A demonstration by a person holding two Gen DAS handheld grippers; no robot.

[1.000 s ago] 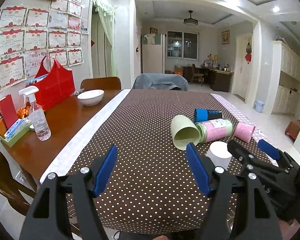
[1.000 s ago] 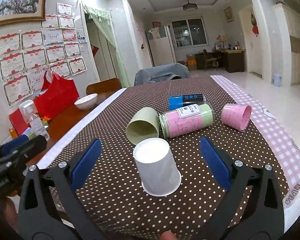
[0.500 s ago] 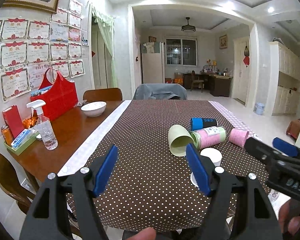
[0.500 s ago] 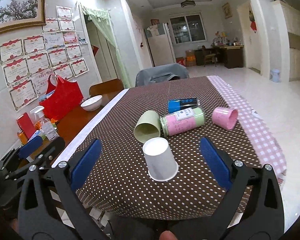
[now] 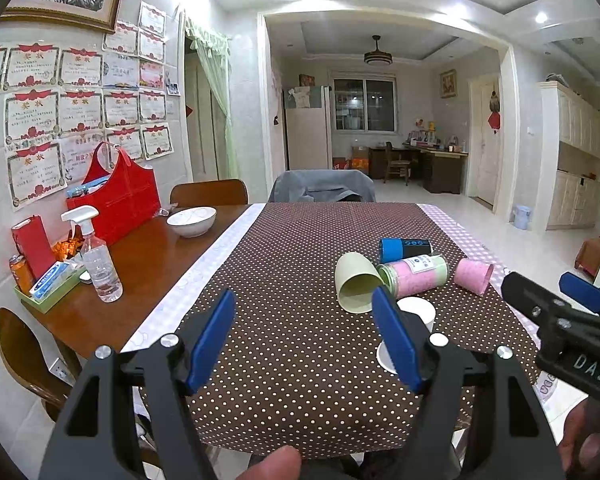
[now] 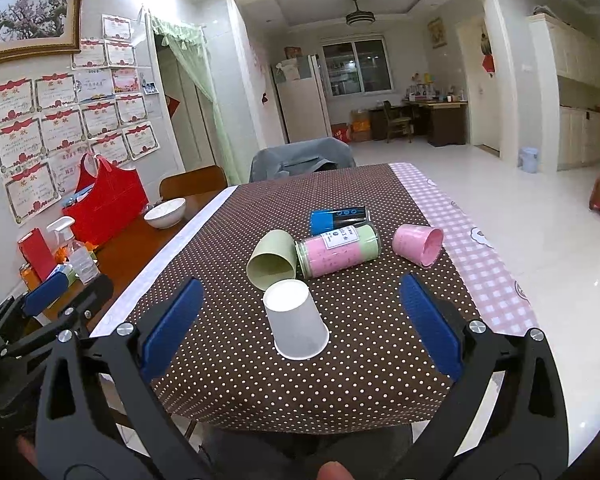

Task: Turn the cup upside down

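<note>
White paper cup [image 6: 296, 326] stands upside down on the dotted brown tablecloth [image 6: 340, 384].
Both grippers, left gripper [image 5: 304, 340] and right gripper [image 6: 300, 326], gape wide and empty, pulled farther back than before.

Left gripper [image 5: 304, 338] jaws spread wide, nothing between them. Right gripper [image 6: 298, 326] likewise wide apart. Both held level-ish, side by side; fingertip, probably thumb, [image 5: 274, 462] at bottom edge.

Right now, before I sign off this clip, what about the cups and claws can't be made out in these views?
- White paper cup: left wrist view, lower side hidden by the left claw's finger.
- Right claw: left wrist view, cut off by the right edge.
- Jar label: too small to read, both views.
- Green cup: contact with paper cup unclear.
</note>
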